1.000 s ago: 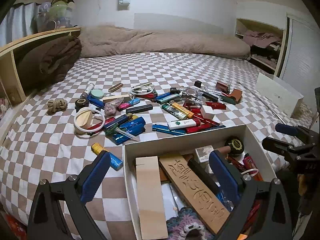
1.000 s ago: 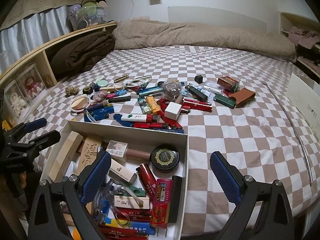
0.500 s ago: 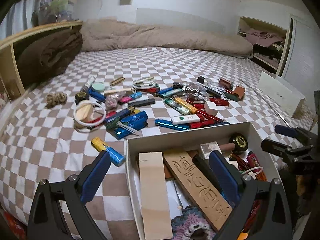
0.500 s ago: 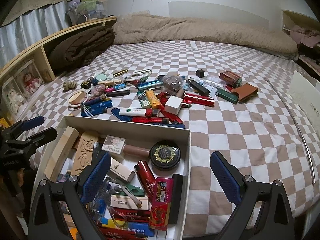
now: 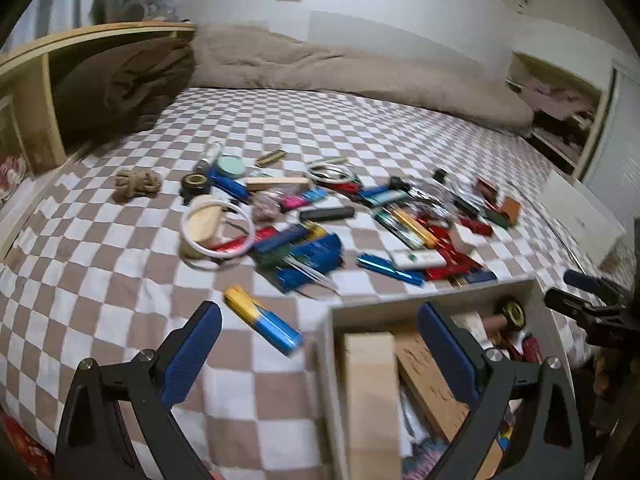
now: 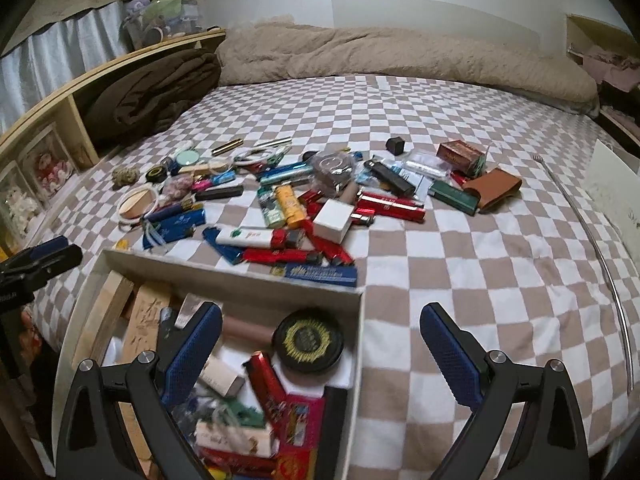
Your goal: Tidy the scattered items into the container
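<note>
A white cardboard box (image 6: 240,280) (image 5: 420,308) sits at the near edge of the checkered bed, holding wooden blocks, lighters and a round black tin (image 6: 310,340). Scattered lighters, small boxes and rings lie beyond it. A yellow-and-blue lighter (image 5: 262,320) lies alone just left of the box. My left gripper (image 5: 320,340) is open, its fingers straddling the box's left wall near that lighter. My right gripper (image 6: 320,344) is open over the box's right wall. Each gripper shows at the other view's edge: the right gripper (image 5: 588,296) and the left gripper (image 6: 40,260).
A beige duvet (image 6: 400,56) lies along the far side of the bed. A wooden shelf (image 6: 100,80) with a brown blanket (image 6: 152,92) runs down the left. A white card (image 6: 616,196) and a metal rod (image 6: 600,248) lie at the right.
Both grippers have moved forward toward the scattered pile. The left view has swung left, so the box now sits under its right finger. Both stay open.
</note>
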A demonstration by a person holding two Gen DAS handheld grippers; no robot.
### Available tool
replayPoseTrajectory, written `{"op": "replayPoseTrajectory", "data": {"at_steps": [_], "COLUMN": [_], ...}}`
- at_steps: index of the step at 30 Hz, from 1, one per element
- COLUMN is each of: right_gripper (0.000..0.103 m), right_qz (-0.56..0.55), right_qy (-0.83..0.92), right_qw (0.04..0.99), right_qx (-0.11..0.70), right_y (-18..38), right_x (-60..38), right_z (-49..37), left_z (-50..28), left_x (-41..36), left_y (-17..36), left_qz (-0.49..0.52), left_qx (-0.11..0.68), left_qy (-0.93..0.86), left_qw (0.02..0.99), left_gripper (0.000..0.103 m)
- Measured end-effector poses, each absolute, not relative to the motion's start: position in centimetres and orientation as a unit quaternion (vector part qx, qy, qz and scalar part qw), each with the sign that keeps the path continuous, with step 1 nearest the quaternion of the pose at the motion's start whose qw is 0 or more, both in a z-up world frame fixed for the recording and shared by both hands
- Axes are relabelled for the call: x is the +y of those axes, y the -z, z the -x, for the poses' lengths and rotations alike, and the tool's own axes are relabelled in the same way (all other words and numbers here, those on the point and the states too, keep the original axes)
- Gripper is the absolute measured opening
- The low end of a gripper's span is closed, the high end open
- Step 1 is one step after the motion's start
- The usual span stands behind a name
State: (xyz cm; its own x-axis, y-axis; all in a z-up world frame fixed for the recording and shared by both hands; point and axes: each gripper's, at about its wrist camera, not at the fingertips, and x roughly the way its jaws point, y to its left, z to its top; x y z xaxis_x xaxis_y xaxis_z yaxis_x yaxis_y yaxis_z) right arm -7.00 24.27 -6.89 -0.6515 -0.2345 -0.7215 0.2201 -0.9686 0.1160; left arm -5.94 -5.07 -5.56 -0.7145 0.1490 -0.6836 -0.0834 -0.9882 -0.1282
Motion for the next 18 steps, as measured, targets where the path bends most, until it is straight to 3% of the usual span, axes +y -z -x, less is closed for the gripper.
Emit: {"op": "replayPoseTrajectory", "data": {"at_steps": [13, 18], "right_gripper": [0.099, 0.099], "right_qz": [-0.397, -0.403], "right_qy": [0.911, 0.910], "right_qw": [0.105, 0.089], "right_qx": [-0.038, -0.045], "right_y": [6.8, 7.5], "right_x": [27.8, 29.0], "right_z": [11.0, 12.1], "left_z": [12.6, 15.1], "left_x": [-8.4, -8.2], "left_y": [6.2, 7.5], "left_qz": [0.393, 0.397], "left_qx": [-0.054, -0.009], "left_qy": [-0.918, -0.916], "left_qw": [-0.003, -0.062], "left_gripper": [0.099, 0.099]}}
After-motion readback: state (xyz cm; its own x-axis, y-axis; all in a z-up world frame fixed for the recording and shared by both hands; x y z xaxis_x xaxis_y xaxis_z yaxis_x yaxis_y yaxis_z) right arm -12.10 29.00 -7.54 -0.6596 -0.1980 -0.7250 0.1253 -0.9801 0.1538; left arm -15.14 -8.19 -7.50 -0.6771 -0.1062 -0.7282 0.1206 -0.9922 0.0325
